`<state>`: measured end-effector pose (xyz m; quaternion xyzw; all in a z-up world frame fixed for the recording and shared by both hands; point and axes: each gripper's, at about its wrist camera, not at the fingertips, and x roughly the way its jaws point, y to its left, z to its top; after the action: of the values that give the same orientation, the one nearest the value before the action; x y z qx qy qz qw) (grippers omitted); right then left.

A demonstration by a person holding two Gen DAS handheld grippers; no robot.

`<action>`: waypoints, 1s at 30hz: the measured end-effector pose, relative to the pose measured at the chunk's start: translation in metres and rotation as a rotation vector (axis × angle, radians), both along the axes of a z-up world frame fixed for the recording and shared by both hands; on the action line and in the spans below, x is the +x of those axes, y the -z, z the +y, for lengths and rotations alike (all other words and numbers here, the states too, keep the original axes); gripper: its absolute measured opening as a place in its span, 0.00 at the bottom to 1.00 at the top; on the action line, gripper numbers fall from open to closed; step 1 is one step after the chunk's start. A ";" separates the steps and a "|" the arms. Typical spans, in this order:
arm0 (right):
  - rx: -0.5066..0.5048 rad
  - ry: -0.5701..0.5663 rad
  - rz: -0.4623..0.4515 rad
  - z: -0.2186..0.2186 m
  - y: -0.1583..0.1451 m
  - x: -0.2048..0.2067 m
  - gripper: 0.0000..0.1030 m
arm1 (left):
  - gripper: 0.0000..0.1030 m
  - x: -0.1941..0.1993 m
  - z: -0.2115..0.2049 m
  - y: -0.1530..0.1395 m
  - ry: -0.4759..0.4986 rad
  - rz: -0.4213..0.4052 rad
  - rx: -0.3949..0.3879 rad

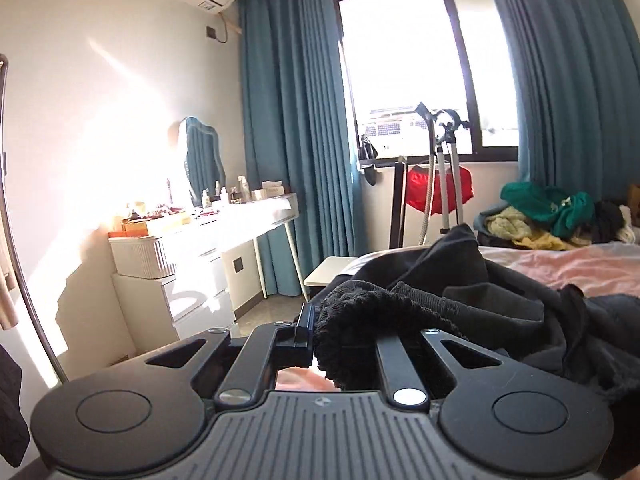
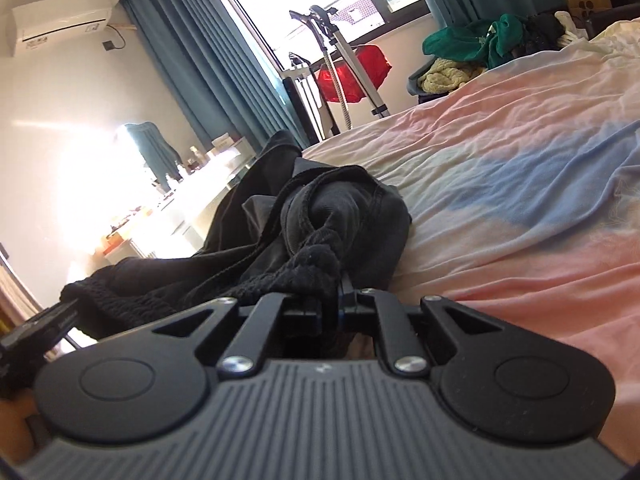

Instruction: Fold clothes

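Black garment (image 2: 320,216) bunched in a heap at the near left side of the bed (image 2: 520,152), one part spilling over the mattress edge toward the floor. Right tongs (image 2: 334,304) pressed together on a knitted black hem, the cloth rising in a twisted ridge straight ahead of the tips. Left tongs (image 1: 340,332) low at the bed's edge with a lacy black border draped across the right finger; left finger (image 1: 306,326) bare and visible, right one buried under cloth, so cannot tell whether clamped or apart. Same left tongs (image 2: 44,324) seen from the right wrist at the far left, touching the garment's knitted edge. Wide stretch of rumpled pink, white and blue sheet lying open to the right of the heap. Pile of green and yellow clothes (image 1: 548,216) at the far end of the bed, well apart from the black garment. Beyond the mattress edge, a strip of bare floor, then a white dressing bench (image 1: 224,216) crowded with bottles against the wall. Garment steamer stand (image 1: 444,160) and something red (image 1: 436,188) between the bed and the window, teal curtains (image 1: 292,140) on either side.
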<state>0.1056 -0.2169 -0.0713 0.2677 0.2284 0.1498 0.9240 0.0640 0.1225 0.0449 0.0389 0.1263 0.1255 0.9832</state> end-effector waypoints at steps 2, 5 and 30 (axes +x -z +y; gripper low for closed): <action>0.043 -0.087 -0.020 0.026 -0.006 -0.007 0.10 | 0.09 0.007 0.025 -0.023 -0.048 -0.017 -0.010; 0.075 -0.233 -0.023 0.077 -0.014 -0.007 0.10 | 0.09 0.020 0.066 -0.059 -0.128 -0.046 -0.013; -0.117 -0.517 0.040 0.224 0.022 0.015 0.91 | 0.89 -0.046 0.176 0.034 -0.286 0.155 -0.133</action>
<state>0.1204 0.0070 -0.0936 0.1496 0.3156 0.3621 0.8642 0.0184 0.2984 0.0112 -0.0351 0.2142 0.2519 0.9431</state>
